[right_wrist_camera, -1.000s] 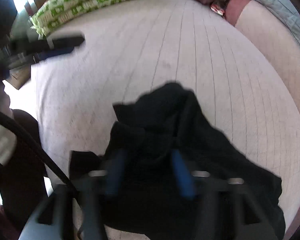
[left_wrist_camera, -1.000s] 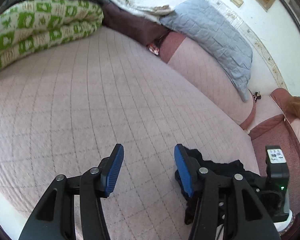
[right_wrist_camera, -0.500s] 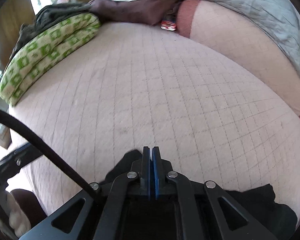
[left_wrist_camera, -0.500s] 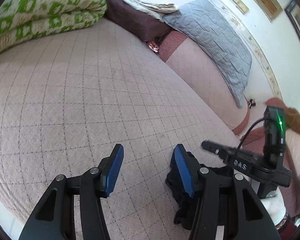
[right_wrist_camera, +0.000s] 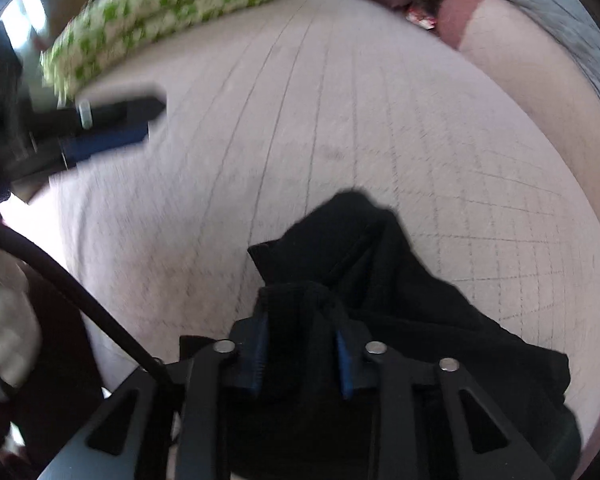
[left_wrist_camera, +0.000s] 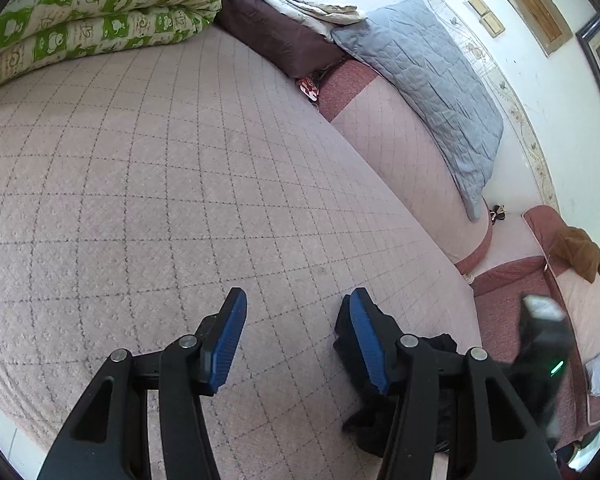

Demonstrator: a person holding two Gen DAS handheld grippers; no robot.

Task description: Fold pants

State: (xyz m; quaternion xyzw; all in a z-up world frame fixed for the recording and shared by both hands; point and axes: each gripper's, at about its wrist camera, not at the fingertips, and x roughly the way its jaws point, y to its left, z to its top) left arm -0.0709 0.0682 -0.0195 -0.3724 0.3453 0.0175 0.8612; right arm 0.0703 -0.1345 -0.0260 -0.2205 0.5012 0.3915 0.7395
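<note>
Pink quilted bedspread (left_wrist_camera: 180, 184) with a diamond stitch pattern fills most of both views. Folded green-and-cream blanket (left_wrist_camera: 92, 16) lies at its far left edge; grey quilted pillow (left_wrist_camera: 428, 80) leans at the far right, above a dark maroon cushion (left_wrist_camera: 272, 36). A small red-and-white item (left_wrist_camera: 309, 87) sits in the gap between cushion and bedspread; cannot tell what it is. Brown cloth (left_wrist_camera: 578, 252) is draped on a seat at far right. Black pants (right_wrist_camera: 380, 280) lie crumpled in a heap on the near right part of the bedspread, one pointed fold reaching toward the far side. Right gripper (right_wrist_camera: 302, 350) points steeply down into the heap; a bunched ridge of fabric sits between its blue pads, and the jaws are opening at this moment. The view is blurred, but the pads look clear of the cloth rather than pressing it. Left gripper (left_wrist_camera: 296, 344) hovers over bare bedspread just left of the pants, jaws released about halfway, nothing between them; its right finger (left_wrist_camera: 366, 344) overlaps the edge of the black heap in view.
</note>
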